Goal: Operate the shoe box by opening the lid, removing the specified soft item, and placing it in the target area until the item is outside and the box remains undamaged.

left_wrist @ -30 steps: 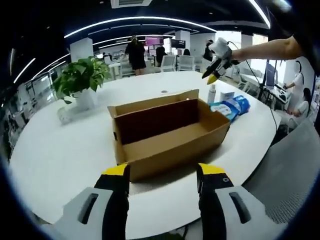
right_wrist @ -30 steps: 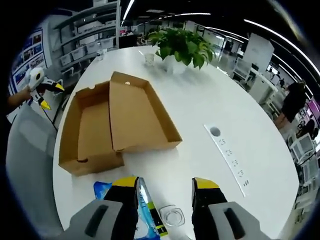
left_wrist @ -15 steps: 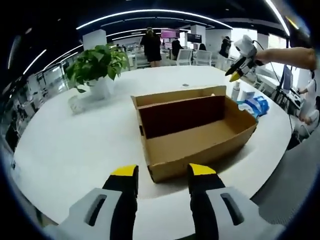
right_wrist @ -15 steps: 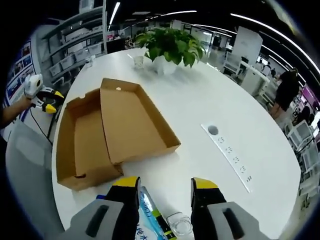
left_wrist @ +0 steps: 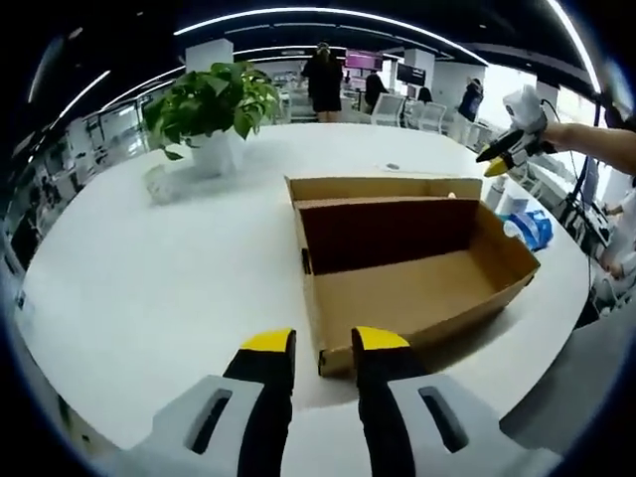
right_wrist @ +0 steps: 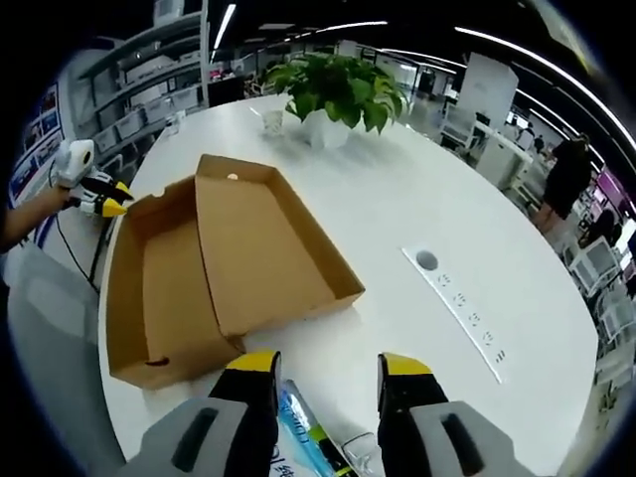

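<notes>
Brown cardboard shoe box [left_wrist: 407, 260] is seen on the white round table [left_wrist: 149, 268], lid already folded back, interior apparently empty; a blue soft pack [left_wrist: 529, 227] lies beside it. Left gripper [left_wrist: 325, 343] and right gripper [right_wrist: 326, 360] are held apart, unloaded

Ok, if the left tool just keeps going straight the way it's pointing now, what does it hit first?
Most likely the near corner of the open cardboard box. The left tool has its jaws close together, pointing right at that corner across the white table. Depth is hard to judge, but nothing else lies between.
</notes>
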### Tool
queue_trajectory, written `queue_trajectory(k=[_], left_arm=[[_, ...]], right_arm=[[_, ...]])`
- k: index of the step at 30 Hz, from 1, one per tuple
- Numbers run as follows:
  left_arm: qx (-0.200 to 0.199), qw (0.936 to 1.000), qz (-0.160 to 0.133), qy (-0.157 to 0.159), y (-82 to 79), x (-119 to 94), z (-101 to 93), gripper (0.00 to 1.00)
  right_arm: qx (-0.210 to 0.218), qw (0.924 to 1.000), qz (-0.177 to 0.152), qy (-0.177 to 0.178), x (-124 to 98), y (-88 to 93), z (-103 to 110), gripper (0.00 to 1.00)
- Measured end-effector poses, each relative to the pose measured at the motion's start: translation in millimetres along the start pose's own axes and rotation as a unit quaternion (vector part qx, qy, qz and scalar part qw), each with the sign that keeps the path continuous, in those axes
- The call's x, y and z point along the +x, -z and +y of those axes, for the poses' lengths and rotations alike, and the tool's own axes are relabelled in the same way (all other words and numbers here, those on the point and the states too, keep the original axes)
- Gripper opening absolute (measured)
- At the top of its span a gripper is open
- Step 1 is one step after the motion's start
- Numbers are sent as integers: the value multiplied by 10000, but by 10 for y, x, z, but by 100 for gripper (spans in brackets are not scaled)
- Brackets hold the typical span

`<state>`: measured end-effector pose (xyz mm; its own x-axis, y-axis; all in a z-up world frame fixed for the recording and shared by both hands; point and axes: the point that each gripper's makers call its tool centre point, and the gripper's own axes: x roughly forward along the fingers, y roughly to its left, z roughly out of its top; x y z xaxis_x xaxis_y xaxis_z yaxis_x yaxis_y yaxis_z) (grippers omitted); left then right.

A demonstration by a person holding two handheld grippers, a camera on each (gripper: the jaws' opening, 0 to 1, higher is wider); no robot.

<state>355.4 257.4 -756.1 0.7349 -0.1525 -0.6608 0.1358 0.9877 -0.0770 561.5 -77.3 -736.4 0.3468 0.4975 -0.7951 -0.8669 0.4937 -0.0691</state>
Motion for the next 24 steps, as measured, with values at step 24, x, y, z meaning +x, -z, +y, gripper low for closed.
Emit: queue_trajectory(k=[24], left_arm=[[-332, 9984, 82, -440, 87, 92, -8, 2]], right_arm=[[1689, 9846, -378, 246, 282, -174, 8, 26]])
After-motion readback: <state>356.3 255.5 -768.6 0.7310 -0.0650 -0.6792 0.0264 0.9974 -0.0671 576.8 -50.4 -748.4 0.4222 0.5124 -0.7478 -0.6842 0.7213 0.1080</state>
